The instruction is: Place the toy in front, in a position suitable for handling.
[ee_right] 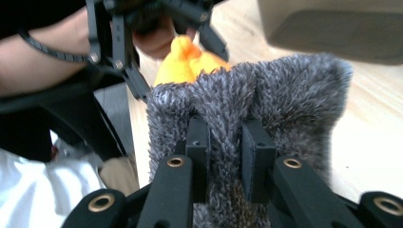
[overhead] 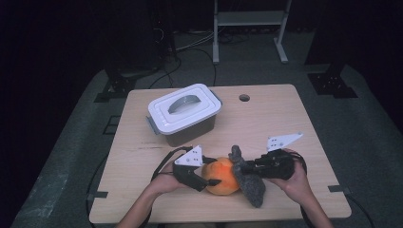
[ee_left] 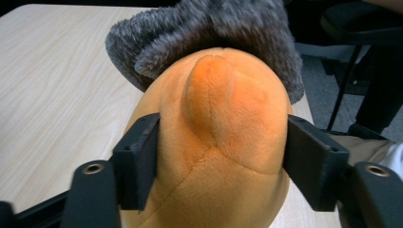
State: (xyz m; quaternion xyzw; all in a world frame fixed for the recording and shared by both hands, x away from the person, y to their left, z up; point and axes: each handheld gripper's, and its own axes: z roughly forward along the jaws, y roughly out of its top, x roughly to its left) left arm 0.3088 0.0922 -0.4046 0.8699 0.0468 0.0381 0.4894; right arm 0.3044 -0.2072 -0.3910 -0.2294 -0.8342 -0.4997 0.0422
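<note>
An orange plush toy lies near the table's front edge, half covered on its right by a grey fuzzy cloth. My left gripper comes in from the left and is shut on the toy. In the left gripper view its jaws press both sides of the plush toy, with the grey cloth draped over its far end. My right gripper reaches in from the right. In the right gripper view it is pinched shut on a fold of the grey cloth, with the orange toy peeking out behind.
A grey box with a white handled lid stands at the back left of the wooden table; its wall shows in the right gripper view. A small round hole sits near the table's far edge. A metal frame stands on the floor beyond.
</note>
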